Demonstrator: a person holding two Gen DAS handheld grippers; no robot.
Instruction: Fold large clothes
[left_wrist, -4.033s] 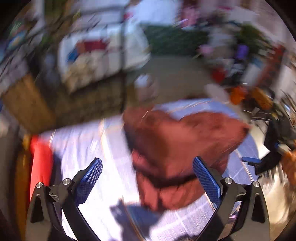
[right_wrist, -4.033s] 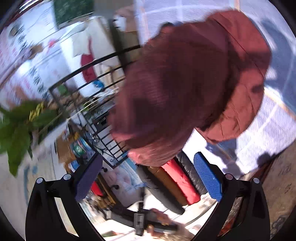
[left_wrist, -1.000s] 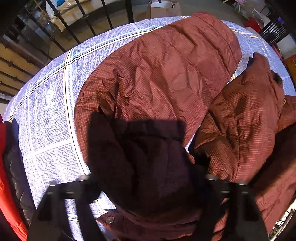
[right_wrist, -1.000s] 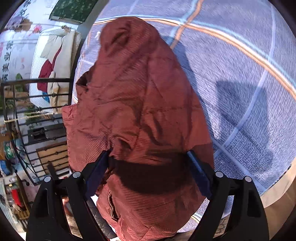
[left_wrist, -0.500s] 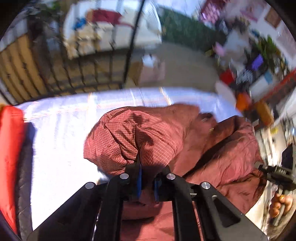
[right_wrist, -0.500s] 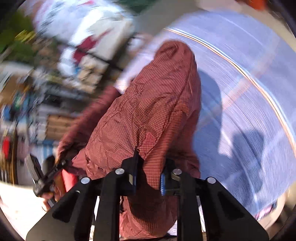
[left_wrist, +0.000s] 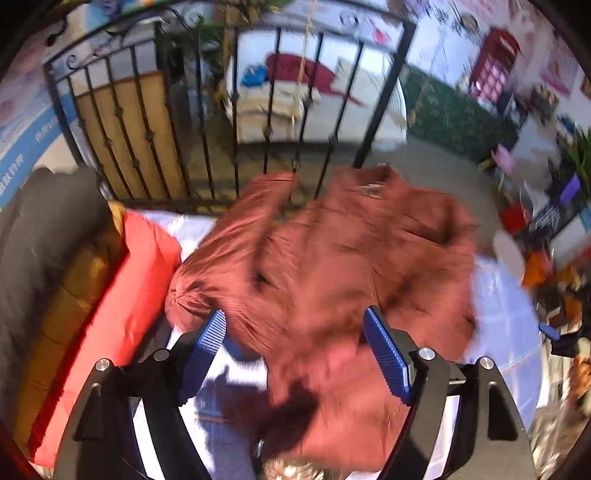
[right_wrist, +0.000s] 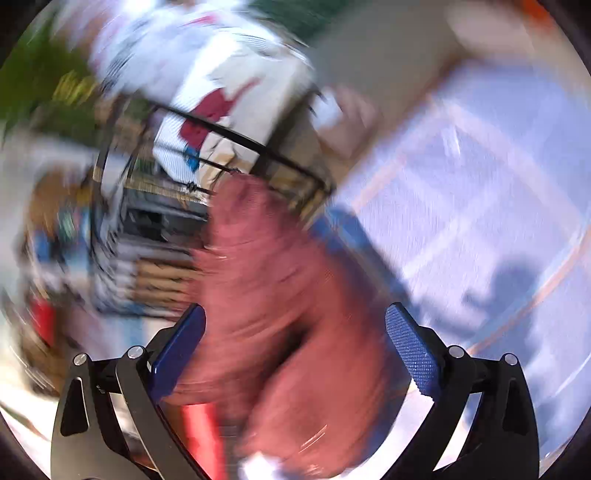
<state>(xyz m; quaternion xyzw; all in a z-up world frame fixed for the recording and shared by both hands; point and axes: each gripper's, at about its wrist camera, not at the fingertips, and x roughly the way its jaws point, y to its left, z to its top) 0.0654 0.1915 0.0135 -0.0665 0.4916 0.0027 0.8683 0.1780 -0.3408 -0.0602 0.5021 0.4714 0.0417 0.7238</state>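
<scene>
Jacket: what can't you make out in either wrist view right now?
- Left wrist: jacket motion-blurred; folds, sleeves unreadable; its near edge is cut off by the frame bottom.
- Right wrist: jacket and bedsheet smeared by motion; whether the fabric touches the fingers is unclear.

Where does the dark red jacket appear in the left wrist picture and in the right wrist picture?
Left wrist: the dark red jacket fills the centre, on the pale blue sheet, beyond the open fingers.
Right wrist: the jacket runs from the centre to the bottom edge, between the open fingers.
Shared landmark: the black iron railing, behind the jacket in both.
</scene>
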